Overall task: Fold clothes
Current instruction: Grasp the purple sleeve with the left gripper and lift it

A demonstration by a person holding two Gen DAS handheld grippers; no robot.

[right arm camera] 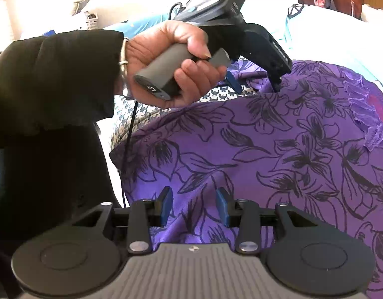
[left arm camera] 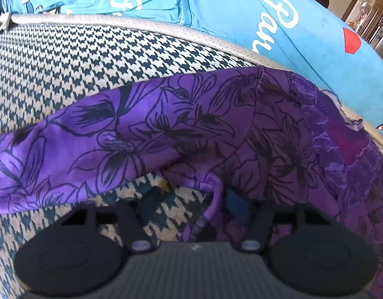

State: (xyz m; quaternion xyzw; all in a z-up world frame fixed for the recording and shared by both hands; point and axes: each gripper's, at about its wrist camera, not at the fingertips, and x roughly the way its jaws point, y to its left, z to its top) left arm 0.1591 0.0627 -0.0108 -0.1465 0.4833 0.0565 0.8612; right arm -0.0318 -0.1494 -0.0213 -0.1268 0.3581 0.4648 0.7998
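Purple floral garment lies spread over the houndstooth-covered surface, with blue printed bedding just behind it. Your left tool has its fingers straddling the garment's far edge, one blue pad over bare houndstooth, the other buried in a bunched fold; the gap is partly narrowed, and I cannot tell whether the pads actually press the cloth. Your right tool stands partly open over the near part of the garment, its blue pads apart, cloth showing between them but nothing pinched. The risk, as I judge it, is an uneven grab: if your left tool catches only the top layer of that pucker, or snags the cover beneath, the lift will drag the fold crooked. With your right tool holding nothing, the garment could slide toward the bedding.
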